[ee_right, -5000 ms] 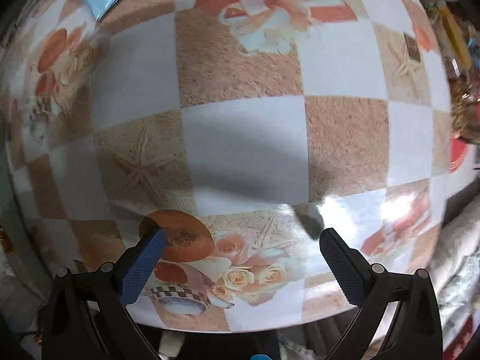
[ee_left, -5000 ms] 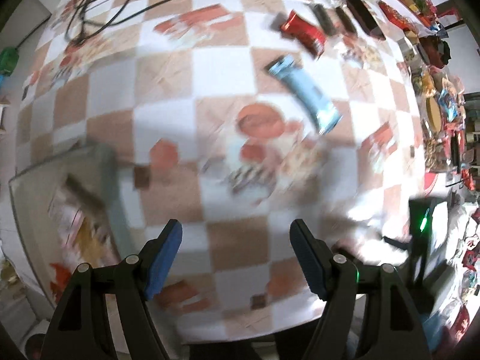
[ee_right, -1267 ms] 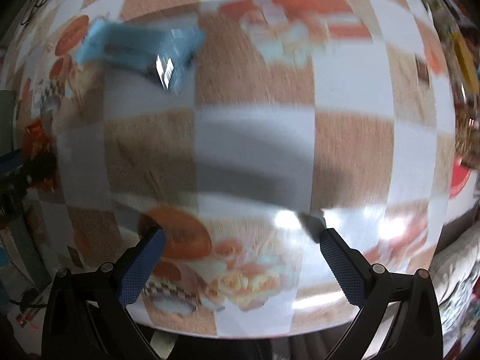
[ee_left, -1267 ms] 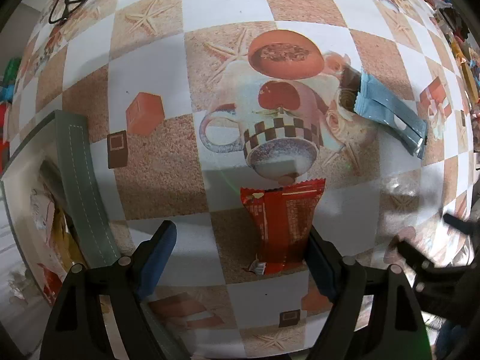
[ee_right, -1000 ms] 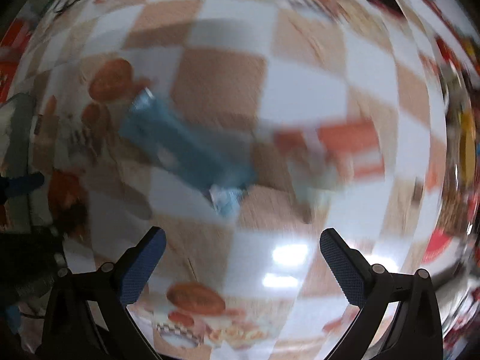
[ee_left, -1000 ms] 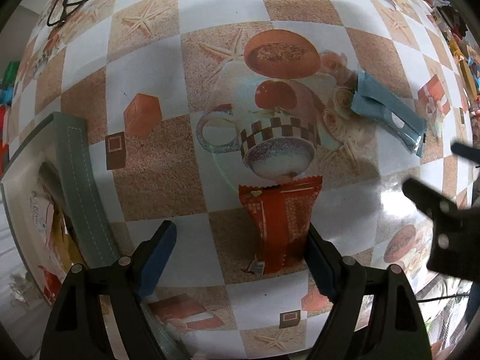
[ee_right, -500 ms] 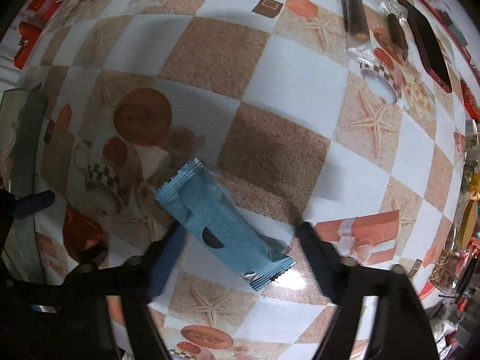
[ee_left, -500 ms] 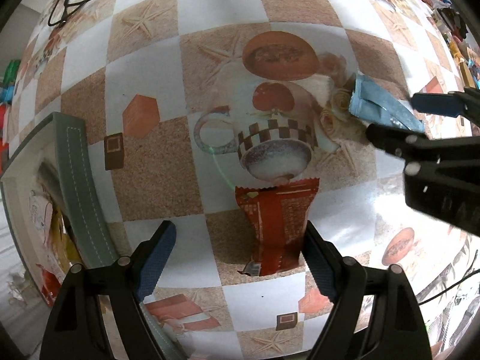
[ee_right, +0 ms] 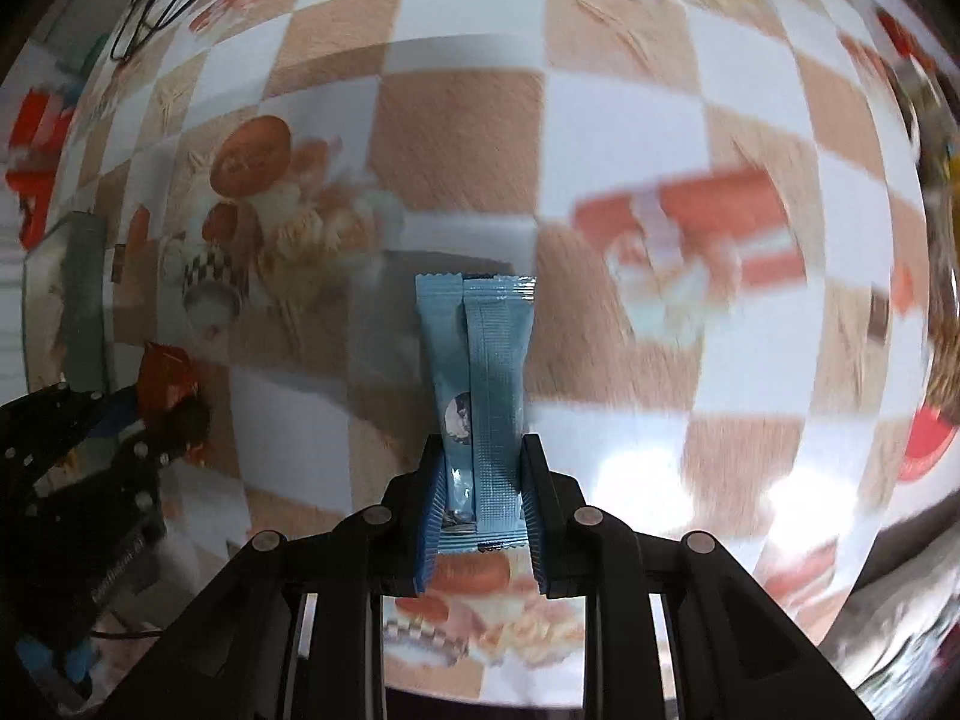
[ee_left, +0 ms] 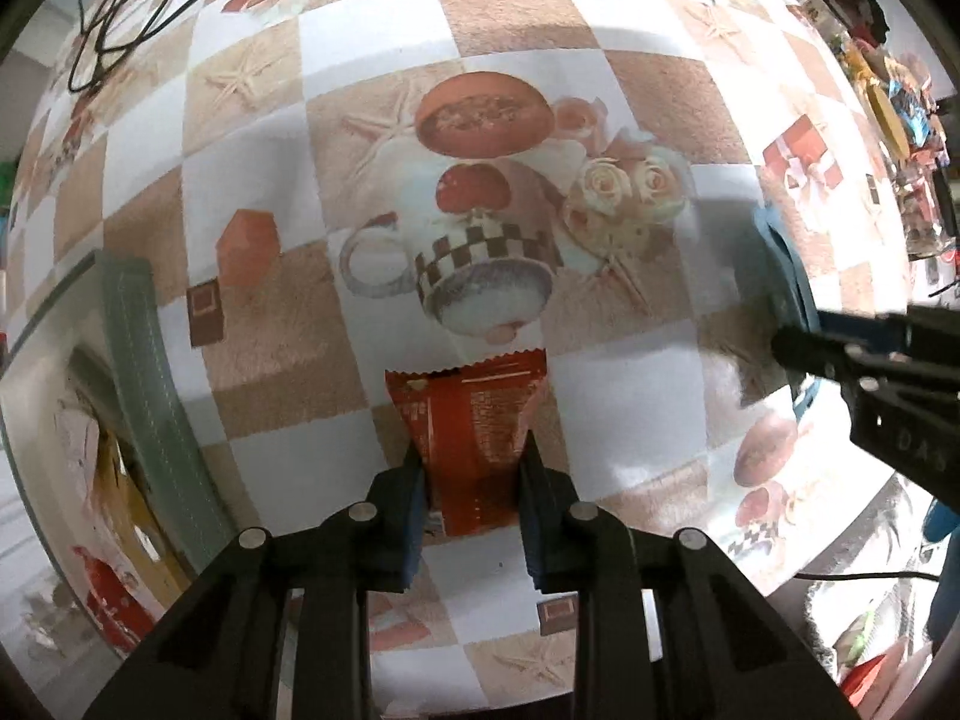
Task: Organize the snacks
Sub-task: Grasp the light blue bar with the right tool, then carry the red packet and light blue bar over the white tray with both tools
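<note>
My left gripper is shut on a red snack packet that lies on the checked tablecloth. My right gripper is shut on a light blue snack bar and holds it over the table. In the left wrist view the right gripper shows at the right edge with the blue bar in it. In the right wrist view the left gripper and the red packet show at the left.
A grey-green bin with several packets inside stands at the left; it also shows in the right wrist view. Black cables lie at the far left. More snacks crowd the far right edge.
My left gripper has closed on the red packet. My right gripper has closed on the blue bar, which lay flat half a second ago.
</note>
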Demonstrator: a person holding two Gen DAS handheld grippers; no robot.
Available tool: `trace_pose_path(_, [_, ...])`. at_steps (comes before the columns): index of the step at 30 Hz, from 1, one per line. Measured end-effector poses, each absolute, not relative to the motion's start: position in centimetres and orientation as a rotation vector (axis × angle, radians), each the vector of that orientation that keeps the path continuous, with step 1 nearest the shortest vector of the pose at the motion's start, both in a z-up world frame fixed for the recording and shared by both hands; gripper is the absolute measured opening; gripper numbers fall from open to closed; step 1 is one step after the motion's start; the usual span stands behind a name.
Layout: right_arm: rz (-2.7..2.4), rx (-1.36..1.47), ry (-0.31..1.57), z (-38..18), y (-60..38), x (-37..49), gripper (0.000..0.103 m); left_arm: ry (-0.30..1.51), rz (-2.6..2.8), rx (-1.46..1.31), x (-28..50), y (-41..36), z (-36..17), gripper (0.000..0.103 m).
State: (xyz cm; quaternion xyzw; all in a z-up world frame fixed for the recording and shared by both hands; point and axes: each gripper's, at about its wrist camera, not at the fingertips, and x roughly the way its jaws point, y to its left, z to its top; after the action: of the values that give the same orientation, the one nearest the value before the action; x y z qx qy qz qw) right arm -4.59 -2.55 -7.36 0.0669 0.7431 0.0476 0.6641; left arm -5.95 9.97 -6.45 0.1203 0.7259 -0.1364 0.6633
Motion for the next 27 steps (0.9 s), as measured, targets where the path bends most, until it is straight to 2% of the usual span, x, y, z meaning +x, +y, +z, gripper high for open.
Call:
trace_pose_path(14, [0.095,0.247,1.660,-5.3,-6.3,-8.7,0.025,1.584,-0.336,0.226,-7.3,12.5,-2.3,0.029])
trace_pose_path(27, [0.207,0.147,1.615,-1.7,-0.4,-8.7,0.025,1.530,-0.256,0.127,-8.8,19.3,1.6,0.029])
